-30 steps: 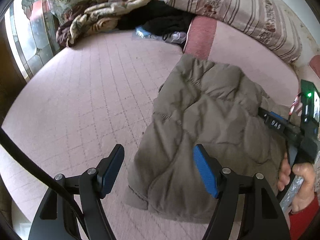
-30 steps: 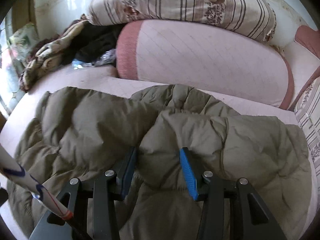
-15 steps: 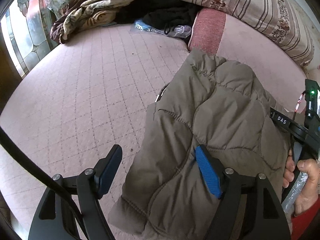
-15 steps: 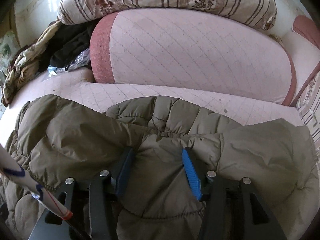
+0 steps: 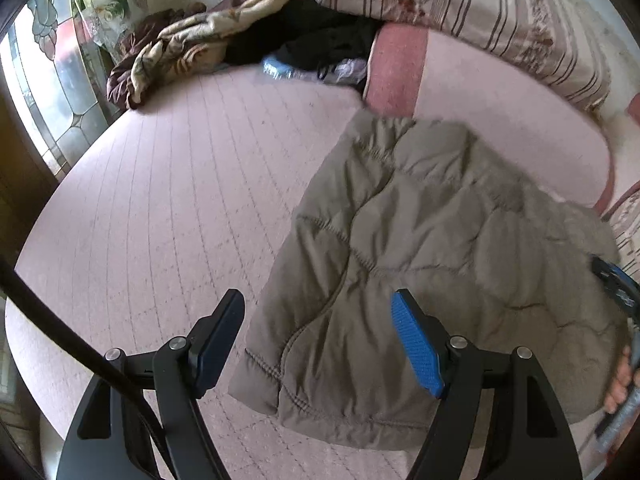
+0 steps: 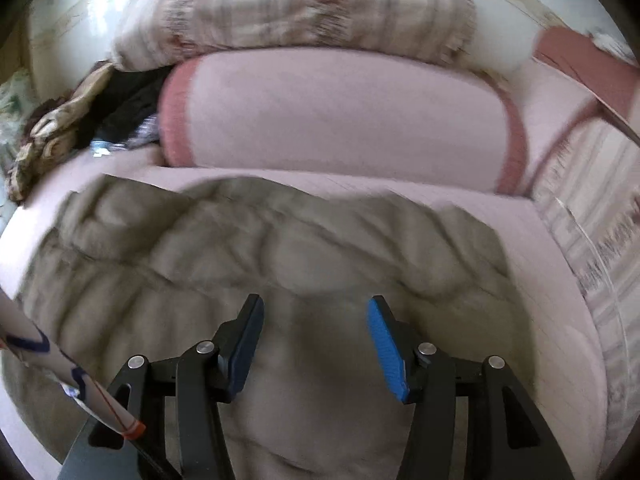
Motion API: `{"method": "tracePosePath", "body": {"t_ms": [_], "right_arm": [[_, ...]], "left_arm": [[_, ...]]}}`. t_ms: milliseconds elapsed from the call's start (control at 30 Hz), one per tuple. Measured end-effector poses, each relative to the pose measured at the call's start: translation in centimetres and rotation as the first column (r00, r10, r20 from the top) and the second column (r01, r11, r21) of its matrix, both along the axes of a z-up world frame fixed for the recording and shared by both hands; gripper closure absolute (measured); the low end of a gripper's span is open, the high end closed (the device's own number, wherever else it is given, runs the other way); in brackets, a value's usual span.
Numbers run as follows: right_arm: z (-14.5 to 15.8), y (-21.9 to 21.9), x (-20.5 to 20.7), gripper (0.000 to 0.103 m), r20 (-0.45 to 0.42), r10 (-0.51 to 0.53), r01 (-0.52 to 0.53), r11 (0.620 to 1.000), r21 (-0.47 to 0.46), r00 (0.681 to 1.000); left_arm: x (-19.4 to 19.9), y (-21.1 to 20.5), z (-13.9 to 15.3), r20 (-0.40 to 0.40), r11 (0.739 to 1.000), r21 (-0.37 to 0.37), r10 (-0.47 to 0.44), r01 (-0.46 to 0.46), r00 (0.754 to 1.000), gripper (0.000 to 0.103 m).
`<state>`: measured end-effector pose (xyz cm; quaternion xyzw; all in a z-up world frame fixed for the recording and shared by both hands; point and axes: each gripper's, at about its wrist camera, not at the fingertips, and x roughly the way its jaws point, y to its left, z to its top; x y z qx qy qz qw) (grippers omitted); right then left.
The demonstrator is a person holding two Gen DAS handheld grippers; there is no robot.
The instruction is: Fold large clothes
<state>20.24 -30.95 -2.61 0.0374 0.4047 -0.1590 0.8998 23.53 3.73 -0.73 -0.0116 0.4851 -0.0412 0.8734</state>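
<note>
An olive-brown quilted puffer jacket [image 5: 420,248] lies folded in a heap on the pink quilted bed, at the right of the left wrist view. My left gripper [image 5: 320,340] is open and empty, hovering over the jacket's near left edge. The jacket [image 6: 240,256] fills the lower half of the blurred right wrist view. My right gripper [image 6: 316,340] is open above the jacket and holds nothing. The right gripper body also shows at the right edge of the left wrist view [image 5: 616,284].
A pink bolster [image 6: 340,116] and a striped pillow [image 5: 480,12] lie behind the jacket. Crumpled blankets and dark clothes [image 5: 240,36] are piled at the far left corner. A stained-glass window [image 5: 48,88] lines the left. Bare pink bedspread [image 5: 160,200] spreads left of the jacket.
My right gripper has opened wider and let go of the jacket fold, then lifted back. The jacket has settled lower on the bed. My left gripper stays open and has drawn back slightly.
</note>
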Motion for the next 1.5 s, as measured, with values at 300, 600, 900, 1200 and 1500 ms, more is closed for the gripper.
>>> {"method": "tracePosePath", "body": {"t_ms": [300, 600, 900, 1200, 1500], "right_arm": [[-3.8, -5.0, -1.2, 0.037, -0.024, -0.061, 0.062, 0.997, 0.043, 0.998], [-5.8, -5.5, -0.1, 0.031, 0.017, -0.079, 0.079, 0.996, 0.04, 0.997], [-4.2, -4.2, -0.1, 0.025, -0.022, -0.125, 0.123, 0.99, -0.073, 0.992], [-0.7, -4.4, -5.8, 0.025, 0.049, -0.128, 0.13, 0.99, -0.047, 0.991], [-4.1, -7.4, -7.5, 0.022, 0.001, -0.182, 0.182, 0.983, -0.022, 0.983]], "left_arm": [[1.7, 0.2, -3.5, -0.038, 1.0, -0.008, 0.024, -0.024, 0.999, 0.026], [1.9, -0.7, -3.8, 0.007, 0.999, 0.038, 0.011, -0.012, 1.0, 0.026], [-0.8, -0.5, -0.5, 0.002, 1.0, 0.001, -0.009, 0.009, 1.0, 0.026], [-4.5, -2.9, 2.4, 0.071, 0.996, -0.003, -0.092, 0.092, 0.993, 0.026], [-3.9, -6.4, -1.7, 0.015, 0.988, 0.068, -0.14, 0.139, 0.99, 0.026]]}}
